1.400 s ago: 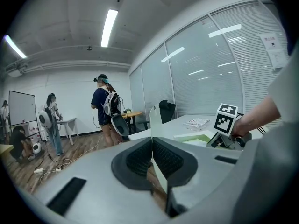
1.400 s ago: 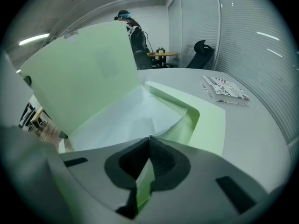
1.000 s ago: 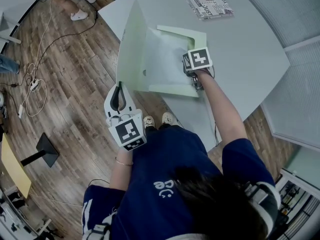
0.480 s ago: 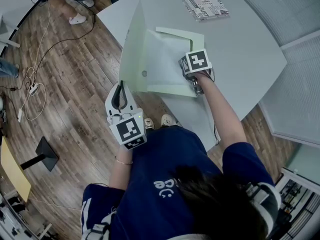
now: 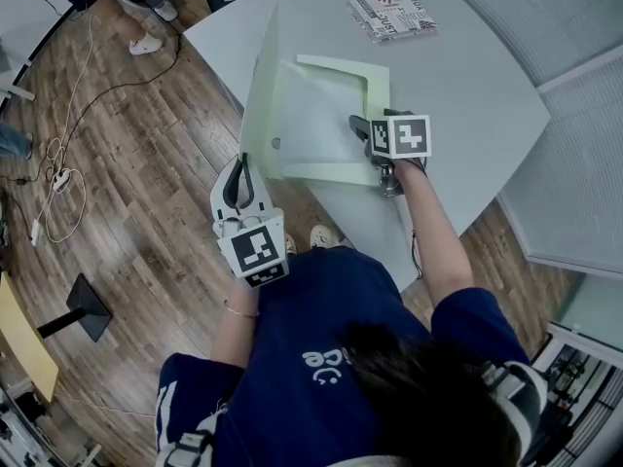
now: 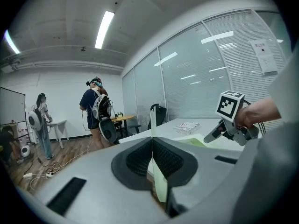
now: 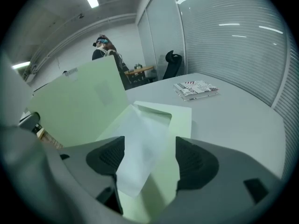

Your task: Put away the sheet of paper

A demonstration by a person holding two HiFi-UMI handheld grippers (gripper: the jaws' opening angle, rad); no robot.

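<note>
A pale green folder (image 5: 378,78) lies open on the grey table (image 5: 467,76). Its cover (image 5: 258,86) stands upright, and my left gripper (image 5: 240,170) is shut on the cover's near edge (image 6: 160,183). The white sheet of paper (image 5: 316,115) rests inside the folder. My right gripper (image 5: 360,126) is at the sheet's right side with its jaws opening. In the right gripper view the sheet's corner (image 7: 140,148) lies loose between the spread pads (image 7: 196,162), which do not press on it.
A striped magazine (image 5: 392,15) lies at the table's far side. The table's near edge runs just left of the folder, over wood floor with cables (image 5: 58,163). People (image 6: 96,106) and an office chair (image 6: 158,115) stand by a glass wall behind.
My right gripper's jaws have spread apart and let go of the sheet, and it has drawn back to the right. The left gripper still holds the cover up.
</note>
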